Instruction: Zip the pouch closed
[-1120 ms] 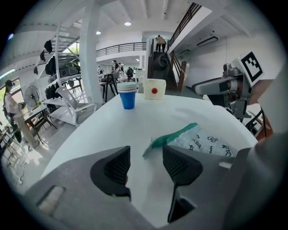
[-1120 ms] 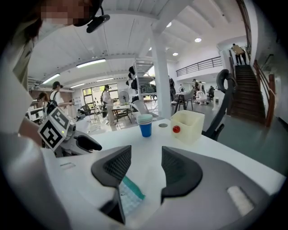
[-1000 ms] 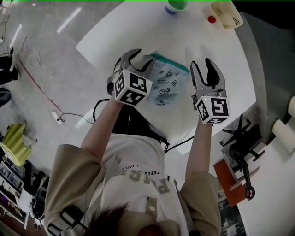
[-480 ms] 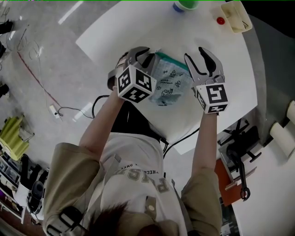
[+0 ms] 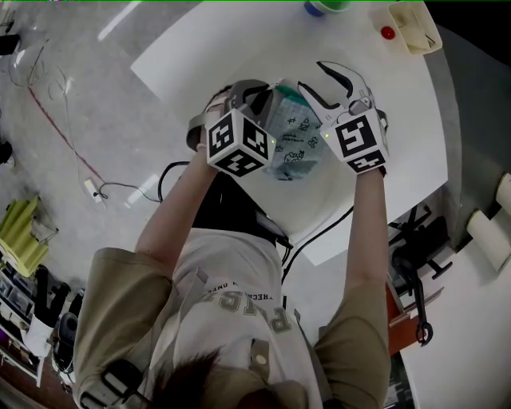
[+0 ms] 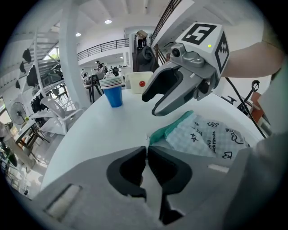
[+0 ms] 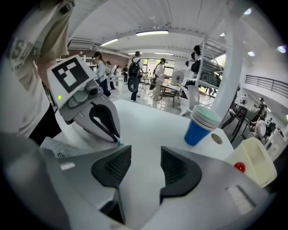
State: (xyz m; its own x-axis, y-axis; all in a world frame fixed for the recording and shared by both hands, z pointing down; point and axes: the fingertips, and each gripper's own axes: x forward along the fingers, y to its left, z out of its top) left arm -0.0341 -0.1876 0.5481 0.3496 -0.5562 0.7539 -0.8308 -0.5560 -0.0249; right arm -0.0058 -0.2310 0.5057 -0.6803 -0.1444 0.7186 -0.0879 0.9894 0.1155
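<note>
A clear pouch (image 5: 291, 140) printed with doodles and edged by a teal zip lies on the white round table (image 5: 399, 144). My left gripper (image 5: 257, 97) is at the zip's left end. Its jaws have just been closing and now pinch the teal corner, as the left gripper view (image 6: 147, 150) and the right gripper view (image 7: 118, 140) both show. My right gripper (image 5: 315, 77) hangs open just above the zip edge, close to the left one, with nothing between its jaws (image 7: 146, 161). From the left gripper view the right gripper (image 6: 152, 104) hovers over the pouch (image 6: 211, 134).
A stack of blue and green cups (image 5: 323, 6) (image 7: 200, 126) stands at the table's far edge. Beside it is a cream tray (image 5: 413, 24) with a red ball (image 5: 388, 33). The near table edge lies right behind the pouch. A cable hangs there.
The right gripper has swung left and down toward the pouch's zip edge while rolling. The left gripper stayed at the pouch's corner and closed its jaws on it.
</note>
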